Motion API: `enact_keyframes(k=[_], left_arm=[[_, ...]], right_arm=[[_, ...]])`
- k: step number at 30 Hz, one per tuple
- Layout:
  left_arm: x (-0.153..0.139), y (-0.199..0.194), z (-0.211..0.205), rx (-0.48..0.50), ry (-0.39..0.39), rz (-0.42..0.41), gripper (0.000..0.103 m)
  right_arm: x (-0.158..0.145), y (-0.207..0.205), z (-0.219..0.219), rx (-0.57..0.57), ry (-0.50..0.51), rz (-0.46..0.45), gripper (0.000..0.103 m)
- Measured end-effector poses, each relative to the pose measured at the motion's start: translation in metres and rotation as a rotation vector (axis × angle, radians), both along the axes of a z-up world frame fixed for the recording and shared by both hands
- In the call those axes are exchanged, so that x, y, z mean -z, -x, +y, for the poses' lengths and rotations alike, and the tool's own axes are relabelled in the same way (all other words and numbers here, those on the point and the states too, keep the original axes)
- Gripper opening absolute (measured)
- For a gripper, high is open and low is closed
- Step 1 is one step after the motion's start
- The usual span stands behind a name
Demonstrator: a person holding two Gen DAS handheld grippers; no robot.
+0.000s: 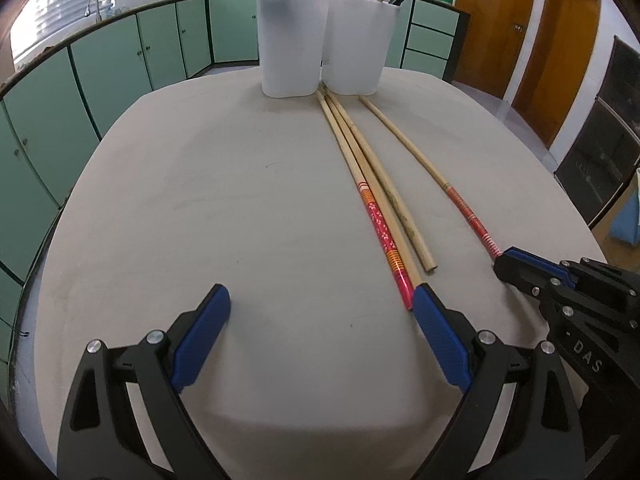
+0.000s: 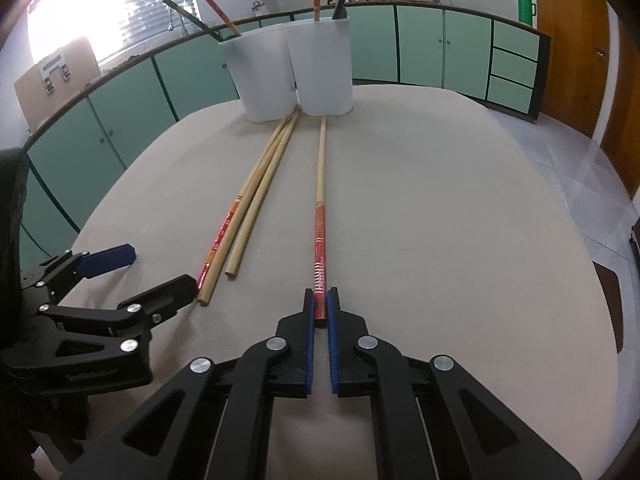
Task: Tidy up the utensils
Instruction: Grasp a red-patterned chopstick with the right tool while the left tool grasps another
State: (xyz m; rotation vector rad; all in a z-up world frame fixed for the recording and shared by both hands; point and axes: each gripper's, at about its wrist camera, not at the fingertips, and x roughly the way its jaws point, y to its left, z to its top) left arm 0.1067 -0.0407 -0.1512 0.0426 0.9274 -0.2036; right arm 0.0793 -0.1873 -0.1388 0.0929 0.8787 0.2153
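Two white holders point(image 1: 292, 44) point(image 2: 324, 68) stand side by side at the table's far edge, each with chopsticks in it. Three chopsticks lie bunched on the table: one with a red patterned end point(image 1: 384, 236) point(image 2: 218, 240) and two plain ones point(image 1: 400, 208) point(image 2: 256, 204). A separate red-ended chopstick point(image 1: 460, 200) point(image 2: 320, 216) lies to their right. My right gripper point(image 2: 320, 304) point(image 1: 505, 261) is shut on that chopstick's red end, low at the table. My left gripper point(image 1: 320, 300) point(image 2: 160, 268) is open and empty, its right finger beside the bunch's near ends.
The round beige table point(image 1: 200, 200) fills both views. Green cabinets point(image 1: 120, 64) curve behind it, with wooden doors point(image 1: 560, 40) at the right. A green flask point(image 2: 526, 6) stands on the counter.
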Motion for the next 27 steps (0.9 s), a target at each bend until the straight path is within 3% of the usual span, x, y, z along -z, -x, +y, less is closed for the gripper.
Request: enact_keyframes(k=[19, 21, 27], left_arm=[[-0.001, 0.003, 0.009, -0.062, -0.031, -0.001, 0.091], [-0.001, 0.002, 0.008, -0.065, -0.029, -0.001, 0.088], [-0.003, 0.003, 0.001, -0.045, -0.029, -0.019, 0.056]], right_arm=[[0.0, -0.001, 0.0, 0.001, -0.007, 0.002, 0.006], [0.0, 0.0, 0.0, 0.001, -0.004, 0.003, 0.006], [0.001, -0.001, -0.001, -0.002, -0.003, 0.007, 0.007]])
